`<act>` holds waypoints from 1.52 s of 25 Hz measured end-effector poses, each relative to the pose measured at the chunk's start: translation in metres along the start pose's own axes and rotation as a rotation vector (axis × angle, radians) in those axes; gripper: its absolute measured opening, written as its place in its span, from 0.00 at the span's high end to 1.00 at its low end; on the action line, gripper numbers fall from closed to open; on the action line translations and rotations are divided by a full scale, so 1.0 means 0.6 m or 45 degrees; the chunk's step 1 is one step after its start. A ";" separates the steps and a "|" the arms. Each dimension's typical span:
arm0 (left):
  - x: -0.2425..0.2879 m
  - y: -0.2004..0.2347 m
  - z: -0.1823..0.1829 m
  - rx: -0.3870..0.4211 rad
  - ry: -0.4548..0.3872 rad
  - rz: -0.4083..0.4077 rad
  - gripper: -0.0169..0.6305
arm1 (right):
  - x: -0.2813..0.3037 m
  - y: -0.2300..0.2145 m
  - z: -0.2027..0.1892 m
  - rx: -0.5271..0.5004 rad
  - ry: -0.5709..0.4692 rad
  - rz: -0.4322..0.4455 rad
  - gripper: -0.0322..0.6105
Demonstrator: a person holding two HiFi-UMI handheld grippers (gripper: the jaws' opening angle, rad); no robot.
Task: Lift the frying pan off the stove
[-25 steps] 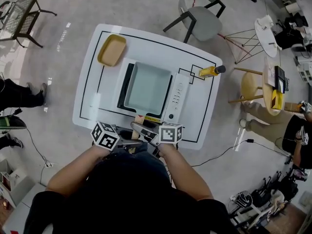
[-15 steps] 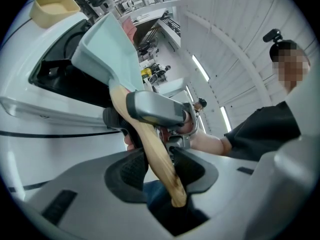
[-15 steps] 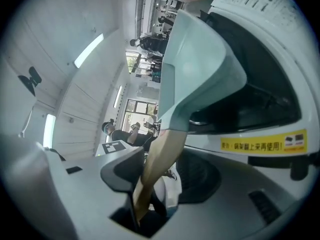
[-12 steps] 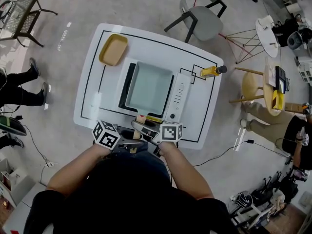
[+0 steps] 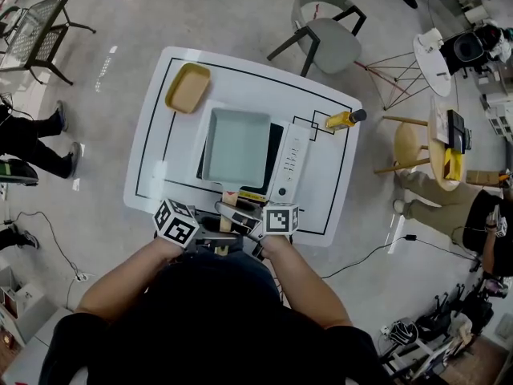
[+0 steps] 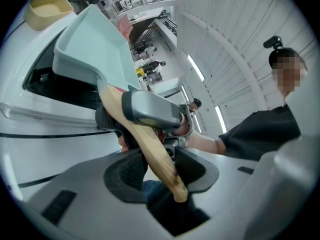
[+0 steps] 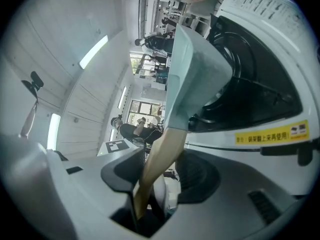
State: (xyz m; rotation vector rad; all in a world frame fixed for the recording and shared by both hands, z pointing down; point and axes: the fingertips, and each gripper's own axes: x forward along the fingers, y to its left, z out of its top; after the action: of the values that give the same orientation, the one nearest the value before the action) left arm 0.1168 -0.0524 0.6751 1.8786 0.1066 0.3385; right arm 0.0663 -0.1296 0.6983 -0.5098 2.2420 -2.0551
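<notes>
Now | white table [image 5: 317, 175], grey floor [image 5: 240, 14] | jaws grip pan handle [image 6: 146, 140]: left gripper [image 6: 160, 165] widening, right gripper [image 7: 160, 174] closing

**Frying pan** [image 5: 236, 144]: square, pale mint-green, shallow-walled, with a flat wooden handle [image 6: 145, 144]. It lies straight ahead of your two claws, and the handle runs back between their jaws. Your right claw [image 7: 160, 176], its jaws just closed in, clamps the handle nearer the pan. Your left claw [image 6: 160, 171], its jaws just eased wider, grips the handle's end.

**Stove** [image 5: 290, 160]: white body with a black cooktop [image 5: 275, 143], directly beyond your claws and under the pan. The pan's base appears to stand clear of the cooktop.
</notes>
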 end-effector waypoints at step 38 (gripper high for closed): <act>-0.053 -0.129 0.032 0.239 -0.017 -0.013 0.70 | -0.014 0.155 0.020 -0.126 -0.137 0.072 0.65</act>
State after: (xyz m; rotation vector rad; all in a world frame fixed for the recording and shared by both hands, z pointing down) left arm 0.0990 -0.0521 0.5909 2.0648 0.1428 0.3183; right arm 0.0583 -0.1332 0.6048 -0.5432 2.2765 -1.8514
